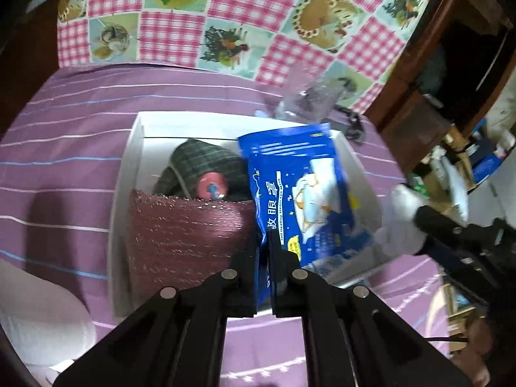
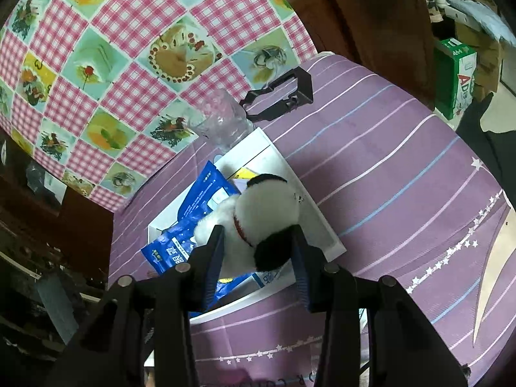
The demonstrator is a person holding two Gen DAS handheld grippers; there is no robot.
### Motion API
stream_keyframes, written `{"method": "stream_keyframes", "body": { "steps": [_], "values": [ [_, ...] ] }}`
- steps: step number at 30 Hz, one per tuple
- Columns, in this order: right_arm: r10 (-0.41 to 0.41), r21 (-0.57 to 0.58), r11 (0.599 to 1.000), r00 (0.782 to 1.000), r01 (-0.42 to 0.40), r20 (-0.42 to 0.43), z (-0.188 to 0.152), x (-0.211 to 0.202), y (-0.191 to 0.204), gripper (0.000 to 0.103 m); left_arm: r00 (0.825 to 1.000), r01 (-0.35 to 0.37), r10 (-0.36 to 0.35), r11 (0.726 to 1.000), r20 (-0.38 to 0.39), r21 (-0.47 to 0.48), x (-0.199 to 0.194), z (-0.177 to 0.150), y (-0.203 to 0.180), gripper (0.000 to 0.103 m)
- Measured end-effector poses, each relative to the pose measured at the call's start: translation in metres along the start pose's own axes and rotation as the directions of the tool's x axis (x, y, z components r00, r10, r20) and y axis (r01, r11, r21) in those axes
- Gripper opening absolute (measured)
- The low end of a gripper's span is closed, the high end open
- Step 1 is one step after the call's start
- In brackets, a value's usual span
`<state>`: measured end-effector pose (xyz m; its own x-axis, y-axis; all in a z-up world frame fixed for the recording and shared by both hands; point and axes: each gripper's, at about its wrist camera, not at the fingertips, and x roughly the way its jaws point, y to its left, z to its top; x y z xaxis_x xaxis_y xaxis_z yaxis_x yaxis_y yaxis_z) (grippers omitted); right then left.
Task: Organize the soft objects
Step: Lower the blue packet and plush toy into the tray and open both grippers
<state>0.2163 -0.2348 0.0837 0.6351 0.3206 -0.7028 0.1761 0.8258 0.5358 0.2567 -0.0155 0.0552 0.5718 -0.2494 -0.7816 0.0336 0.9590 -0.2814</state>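
Jaws of the left gripper are pressed almost together on the lower edge of a flat blue printed foil pouch. The thin edge grip lets the pouch hang upright and enter the box on its narrow side. Jaws of the right gripper stand partly apart, squeezing a white plush dog with black ears and a red collar across its body; a grip on the soft middle should keep it from swinging.

The pouch stands tilted over the right half of a shallow white cardboard box on a purple striped bedcover. Whether its far end touches the box floor cannot be told. The plush dog hangs just above the pouch and box in the right wrist view.

Already in the box: a dark green checked fabric bundle at the far end and a maroon glittery knitted cloth standing on edge. Upright packing appears intended to save room.
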Motion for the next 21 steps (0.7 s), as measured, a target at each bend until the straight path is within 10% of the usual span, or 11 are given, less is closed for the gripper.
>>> {"method": "stream_keyframes", "body": {
  "steps": [8,13,21],
  "values": [
    [0.026,-0.07,0.997,1.0,-0.027,-0.008,-0.007,0.023,0.007,0.042,0.999,-0.033,0.033,0.999,0.017,0.016,0.0,0.003,0.0,0.018],
    [0.028,-0.113,0.993,0.997,-0.036,-0.066,-0.013,0.034,0.015,0.042,1.0,0.007,-0.007,1.0,0.027,-0.012,-0.003,0.007,0.003,0.059],
    [-0.022,-0.141,0.99,0.991,0.003,-0.132,-0.022,0.054,0.018,0.045,0.993,-0.051,0.055,0.998,0.108,-0.04,-0.026,0.011,0.008,0.066]
  ]
}}
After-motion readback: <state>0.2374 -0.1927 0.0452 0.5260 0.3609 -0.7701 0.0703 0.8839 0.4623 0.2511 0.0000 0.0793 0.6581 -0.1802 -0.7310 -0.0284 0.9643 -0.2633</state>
